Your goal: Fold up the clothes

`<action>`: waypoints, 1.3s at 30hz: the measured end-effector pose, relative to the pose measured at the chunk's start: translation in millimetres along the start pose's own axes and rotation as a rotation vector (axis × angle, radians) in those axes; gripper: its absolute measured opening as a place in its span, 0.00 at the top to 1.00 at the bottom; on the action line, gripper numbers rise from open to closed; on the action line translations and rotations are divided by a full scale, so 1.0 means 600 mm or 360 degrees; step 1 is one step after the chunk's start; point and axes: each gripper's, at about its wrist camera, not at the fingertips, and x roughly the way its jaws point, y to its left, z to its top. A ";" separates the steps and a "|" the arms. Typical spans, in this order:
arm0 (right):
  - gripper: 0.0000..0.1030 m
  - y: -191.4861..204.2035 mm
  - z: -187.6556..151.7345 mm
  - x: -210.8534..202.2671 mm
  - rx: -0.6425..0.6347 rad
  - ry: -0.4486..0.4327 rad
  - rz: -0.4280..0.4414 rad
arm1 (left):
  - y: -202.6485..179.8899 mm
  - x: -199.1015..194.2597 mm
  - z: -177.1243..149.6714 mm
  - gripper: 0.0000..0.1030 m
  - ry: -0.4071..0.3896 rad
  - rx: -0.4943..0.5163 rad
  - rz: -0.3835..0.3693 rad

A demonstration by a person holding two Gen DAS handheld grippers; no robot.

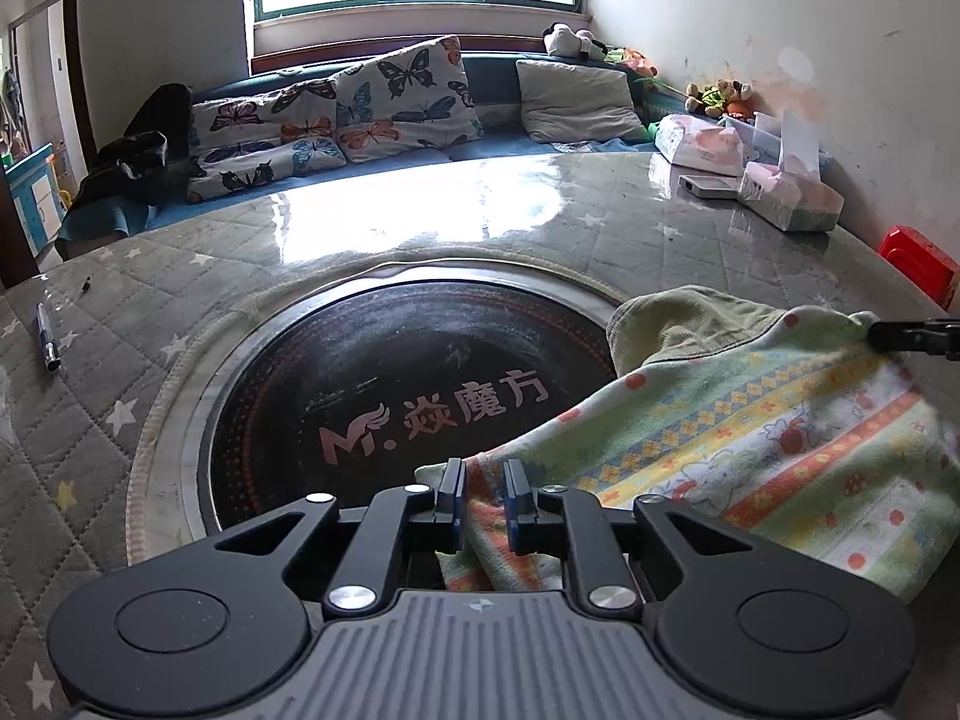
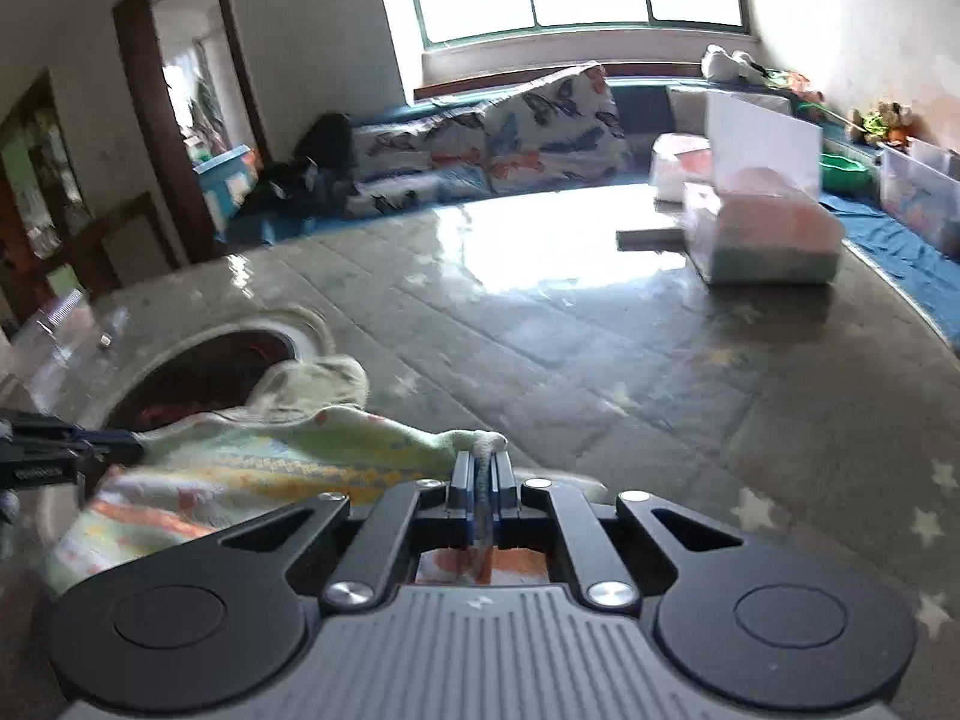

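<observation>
I am working over the quilted tabletop point(image 1: 180, 312), which is carrying the striped garment point(image 1: 750, 420) toward its near right edge, partly overlapping the round black inset plate point(image 1: 390, 372) at the centre. The garment is lying bunched rather than flat, with its plain green section point(image 1: 678, 324) pushed up toward the far side.

I am judging the garment to be light, soft knit cloth: it is draping, creasing and sagging between my two holds, so it is offering no stiffness of its own. It is not fragile, but the glossy cover under it is likely letting it slide (pull slowly, keeping both holds level). The best places to hold are the hemmed edges and corners, where the doubled fabric is giving the pads more to bite on.

My right gripper point(image 2: 480, 468) is pinching a corner of the cloth, jaws closed tight on a thin fold. My left gripper point(image 1: 483, 489) is straddling the opposite edge with cloth lying between its fingers, jaws nearly closed; I am judging this hold as looser, since a gap is showing beside the fabric.

A pen point(image 1: 47, 342) is lying near the left edge, well apart from the garment.
</observation>
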 end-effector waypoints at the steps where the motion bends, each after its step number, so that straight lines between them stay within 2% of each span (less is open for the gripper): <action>1: 0.96 -0.001 -0.004 0.007 0.0006 0.0031 -0.0017 | -0.001 0.001 0.000 0.85 0.0000 0.0003 0.0003; 6: 0.91 -0.004 0.000 0.011 0.0032 0.0053 -0.0044 | -0.004 -0.004 0.002 0.85 -0.0007 0.0001 0.0023; 10: 0.91 0.008 0.011 -0.008 -0.0023 -0.0003 -0.0042 | -0.006 -0.024 0.014 0.85 -0.0059 -0.0027 0.0000; 13: 0.91 0.034 0.028 -0.008 -0.0078 -0.0024 0.0084 | -0.030 -0.030 0.025 0.85 -0.0085 -0.0009 -0.0072; 17: 0.91 0.077 0.044 0.026 -0.0179 0.0007 0.0224 | -0.071 -0.025 0.038 0.85 -0.0099 0.0037 -0.0179; 20: 0.91 0.102 0.049 0.062 -0.0224 0.0057 0.0279 | -0.098 -0.011 0.046 0.85 -0.0089 0.0063 -0.0239; 23: 0.91 0.108 0.048 0.090 -0.0227 0.0111 0.0272 | -0.117 0.008 0.053 0.85 -0.0069 0.0070 -0.0275; 28: 0.92 0.106 0.041 0.101 -0.0227 0.0152 0.0270 | -0.131 0.051 0.065 0.85 0.0008 0.0075 -0.0264; 32: 0.91 0.111 0.038 0.069 -0.0268 0.0126 0.0294 | -0.130 0.065 0.062 0.85 0.0034 0.0073 -0.0260; 39: 0.91 0.152 0.018 0.046 -0.0476 0.0137 0.0386 | -0.126 0.066 0.060 0.85 0.0039 0.0052 -0.0271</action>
